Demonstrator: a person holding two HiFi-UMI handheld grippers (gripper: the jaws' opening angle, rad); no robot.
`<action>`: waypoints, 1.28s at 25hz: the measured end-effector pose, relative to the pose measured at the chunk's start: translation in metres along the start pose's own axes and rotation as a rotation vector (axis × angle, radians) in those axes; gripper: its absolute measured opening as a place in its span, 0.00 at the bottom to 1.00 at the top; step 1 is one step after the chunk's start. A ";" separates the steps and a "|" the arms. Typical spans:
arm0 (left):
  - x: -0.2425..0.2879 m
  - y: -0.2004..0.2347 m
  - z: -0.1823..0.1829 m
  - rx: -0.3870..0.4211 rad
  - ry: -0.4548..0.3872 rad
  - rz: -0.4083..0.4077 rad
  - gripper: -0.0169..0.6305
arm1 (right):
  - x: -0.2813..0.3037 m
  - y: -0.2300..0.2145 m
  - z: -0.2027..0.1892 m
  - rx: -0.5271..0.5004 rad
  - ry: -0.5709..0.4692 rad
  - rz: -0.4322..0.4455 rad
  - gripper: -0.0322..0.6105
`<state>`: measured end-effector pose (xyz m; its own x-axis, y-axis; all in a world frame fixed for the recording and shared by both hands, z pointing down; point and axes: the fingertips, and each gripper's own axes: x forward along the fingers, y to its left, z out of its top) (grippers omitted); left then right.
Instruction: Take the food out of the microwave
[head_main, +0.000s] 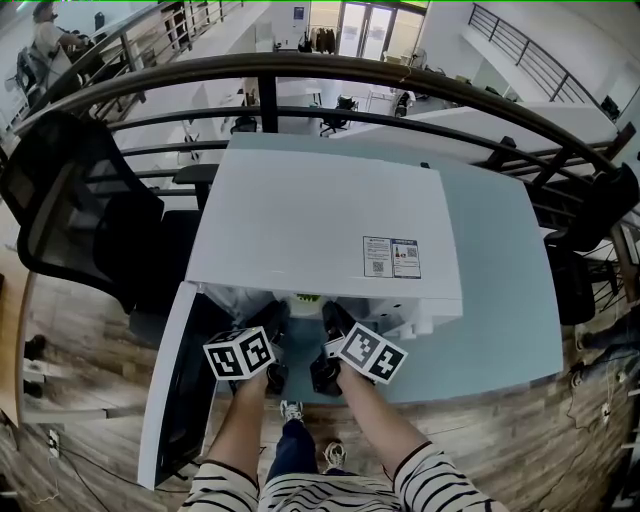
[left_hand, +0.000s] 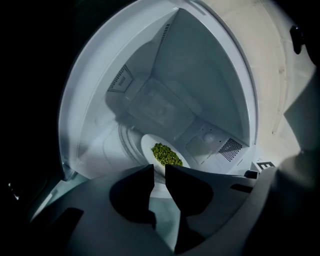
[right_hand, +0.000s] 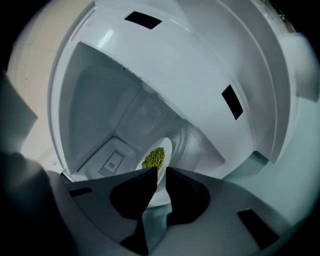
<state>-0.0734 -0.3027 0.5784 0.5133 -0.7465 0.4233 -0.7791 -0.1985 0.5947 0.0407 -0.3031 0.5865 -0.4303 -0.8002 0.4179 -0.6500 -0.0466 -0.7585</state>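
The plate (left_hand: 148, 149) of peas (left_hand: 166, 154) is gripped inside the open microwave (head_main: 320, 220)
Its near rim is clamped by the left tool (left_hand: 159, 172) and the right tool (right_hand: 161, 175); 2 grips are likely used so it is kept level when drawn out

Sticker (head_main: 391, 257) on top of the microwave (head_main: 300, 220): two panels, one bearing a QR code; print too small to read.

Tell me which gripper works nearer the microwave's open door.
The left gripper: its marker cube sits beside the open door; the right gripper holds the plate farther from it.
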 end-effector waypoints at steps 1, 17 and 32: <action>0.000 0.000 0.000 0.001 -0.001 -0.001 0.16 | 0.000 0.000 0.000 0.003 -0.001 0.001 0.16; -0.017 -0.012 -0.019 -0.022 -0.005 -0.023 0.10 | -0.022 -0.001 -0.007 0.071 -0.005 0.047 0.13; -0.004 -0.001 -0.001 -0.138 -0.067 -0.009 0.26 | -0.004 -0.002 0.005 0.119 -0.024 0.047 0.24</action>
<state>-0.0744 -0.2990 0.5774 0.4914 -0.7867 0.3735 -0.7151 -0.1197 0.6887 0.0463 -0.3027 0.5842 -0.4419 -0.8174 0.3696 -0.5500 -0.0786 -0.8315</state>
